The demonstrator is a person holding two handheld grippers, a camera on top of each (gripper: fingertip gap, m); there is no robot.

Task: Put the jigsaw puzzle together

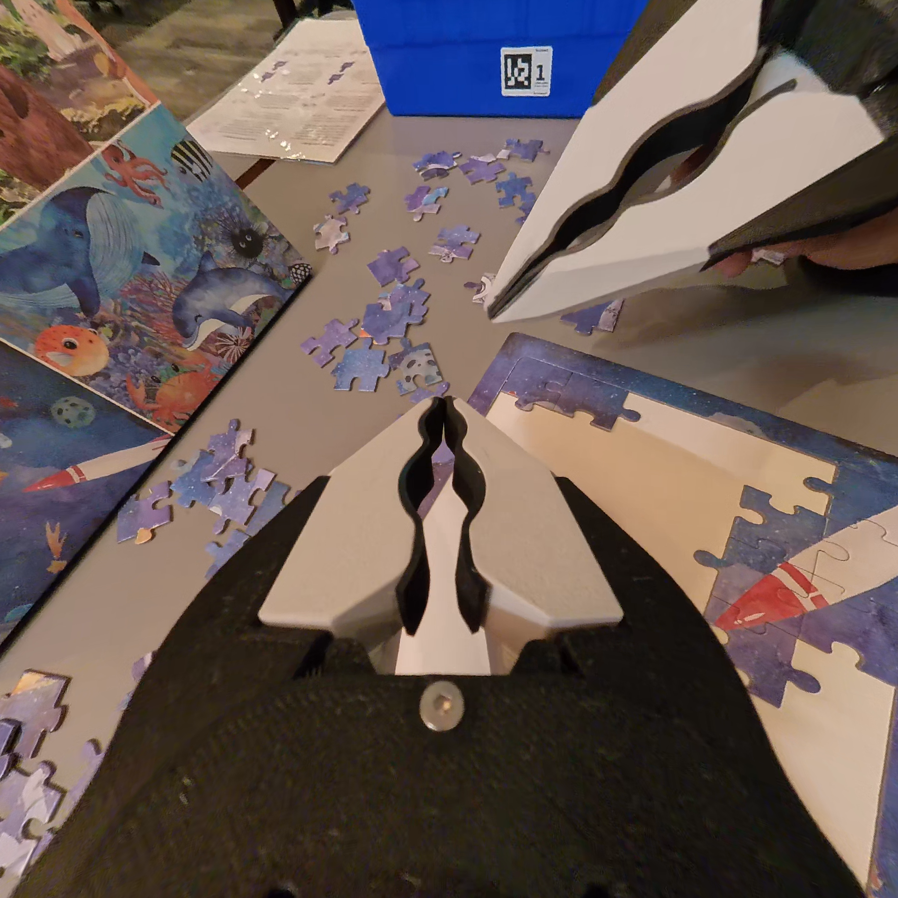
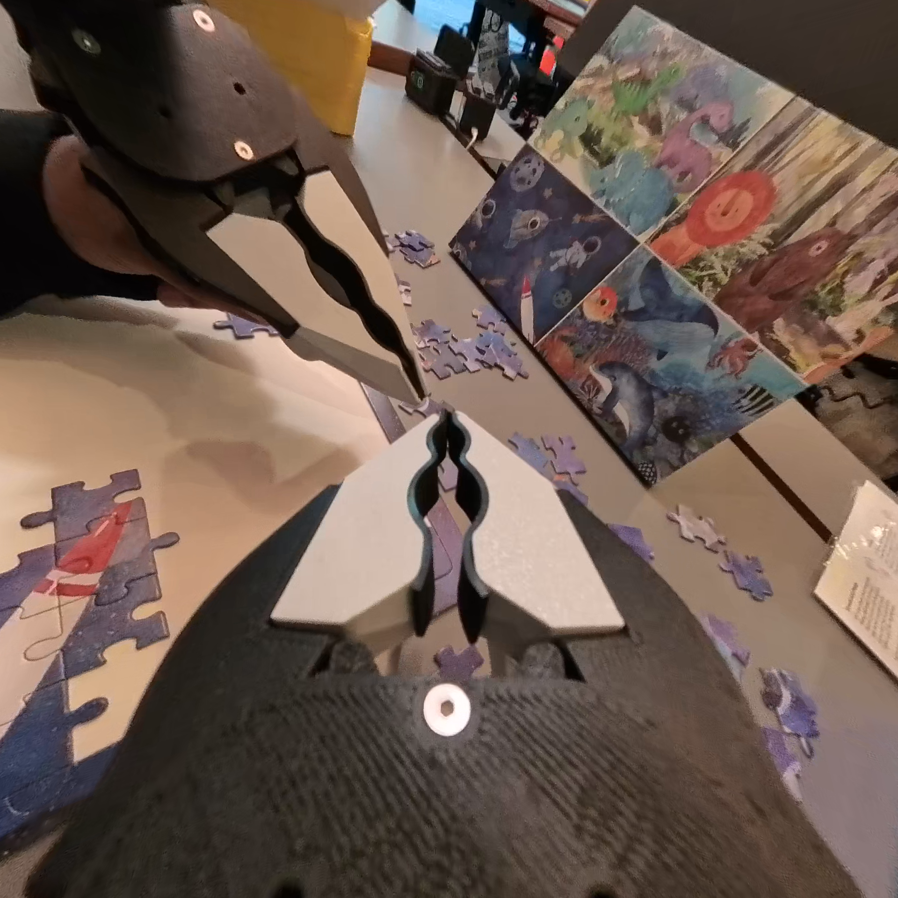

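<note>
My left gripper [image 1: 444, 401] is shut with nothing between its pads. Its tips hover just past the corner of the blue-framed puzzle board [image 1: 680, 384], right over a small purple piece [image 1: 426, 391] lying flat on the grey table. It also shows in the right wrist view [image 2: 419, 394]. My right gripper [image 2: 447, 414] is shut and empty, low over the table by the board's edge. In the left wrist view [image 1: 492, 311] its tips sit beside a white-and-purple piece [image 1: 481, 287]. A finished rocket section [image 1: 777, 597] fills part of the board.
Several loose purple pieces [image 1: 388, 316] are scattered across the table. A picture box lid [image 1: 121, 267] leans at the left, and a blue bin [image 1: 461, 58] and a laminated sheet [image 1: 301, 97] stand beyond. A hand [image 2: 97, 233] grips the left tool. A yellow container [image 2: 311, 58] stands far off. The gap from one gripper's tips to the other's is roughly 4 centimeters. Both grippers' tips are roughly 15 centimeters from the finished rocket section [image 1: 777, 597].
</note>
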